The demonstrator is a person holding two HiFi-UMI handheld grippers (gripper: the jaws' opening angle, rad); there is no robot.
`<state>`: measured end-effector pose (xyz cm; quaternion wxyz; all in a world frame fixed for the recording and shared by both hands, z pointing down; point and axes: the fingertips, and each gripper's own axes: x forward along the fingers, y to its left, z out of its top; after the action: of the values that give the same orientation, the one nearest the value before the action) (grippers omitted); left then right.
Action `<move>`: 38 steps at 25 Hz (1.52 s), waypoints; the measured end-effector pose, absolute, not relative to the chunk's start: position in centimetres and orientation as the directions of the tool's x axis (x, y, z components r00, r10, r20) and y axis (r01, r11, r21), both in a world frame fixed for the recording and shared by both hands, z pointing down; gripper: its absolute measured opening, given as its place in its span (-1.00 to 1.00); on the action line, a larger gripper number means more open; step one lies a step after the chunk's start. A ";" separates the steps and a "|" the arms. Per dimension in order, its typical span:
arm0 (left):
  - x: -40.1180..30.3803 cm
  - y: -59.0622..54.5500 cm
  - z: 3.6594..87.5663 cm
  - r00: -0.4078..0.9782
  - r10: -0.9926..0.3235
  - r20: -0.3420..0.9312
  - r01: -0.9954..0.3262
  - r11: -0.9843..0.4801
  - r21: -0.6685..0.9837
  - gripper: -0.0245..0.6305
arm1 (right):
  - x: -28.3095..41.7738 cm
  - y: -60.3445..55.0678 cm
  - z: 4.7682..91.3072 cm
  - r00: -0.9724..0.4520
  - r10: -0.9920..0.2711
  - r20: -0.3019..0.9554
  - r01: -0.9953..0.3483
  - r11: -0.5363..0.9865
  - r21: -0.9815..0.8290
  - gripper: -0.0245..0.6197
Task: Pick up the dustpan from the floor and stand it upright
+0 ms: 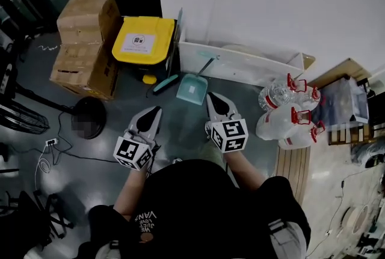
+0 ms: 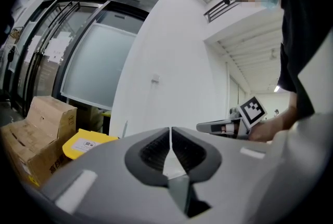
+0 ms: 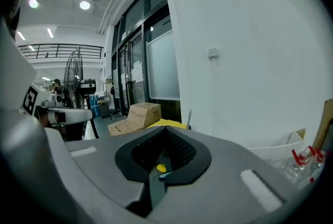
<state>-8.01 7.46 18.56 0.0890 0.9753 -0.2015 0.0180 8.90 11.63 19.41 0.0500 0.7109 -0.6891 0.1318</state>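
Note:
The teal dustpan [image 1: 192, 89] sits on the grey floor by the white wall, its thin handle [image 1: 206, 65] slanting up toward a white trough [image 1: 252, 65]. From this steep angle I cannot tell how upright it stands. A teal hand brush [image 1: 165, 84] lies just to its left. My right gripper [image 1: 212, 96] [image 3: 165, 137] is shut and empty, its tip just short of the pan's near right corner. My left gripper [image 1: 155, 110] [image 2: 170, 134] hovers further back and to the left, its jaws together with only a hairline slit and nothing between them.
A yellow-lidded bin [image 1: 144, 41] and stacked cardboard boxes [image 1: 84, 41] stand left of the dustpan. Several water jugs with red caps [image 1: 289, 116] sit on the right by a wooden pallet [image 1: 295, 161]. A round fan base [image 1: 89, 117] and cables [image 1: 51, 146] lie at the left.

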 end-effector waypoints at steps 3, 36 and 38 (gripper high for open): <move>-8.8 8.1 18.6 0.919 -0.388 0.074 -0.395 -0.903 0.169 -0.74 | 7.8 12.6 19.4 0.005 -0.967 0.254 -0.991 -0.038 -0.128 -0.92; -12.7 9.4 20.2 0.906 -0.409 0.108 -0.423 -0.881 0.212 -0.76 | 3.2 15.4 22.6 -0.086 -0.927 0.364 -0.991 0.043 -0.124 -0.92; -12.5 9.5 20.2 0.907 -0.408 0.105 -0.421 -0.882 0.211 -0.76 | 3.2 15.6 22.6 -0.085 -0.928 0.363 -0.991 0.041 -0.128 -0.92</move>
<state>-12.53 9.49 20.21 0.1153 0.9697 -0.2136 0.0288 3.20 15.58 22.62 0.0904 0.6702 -0.7157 0.1743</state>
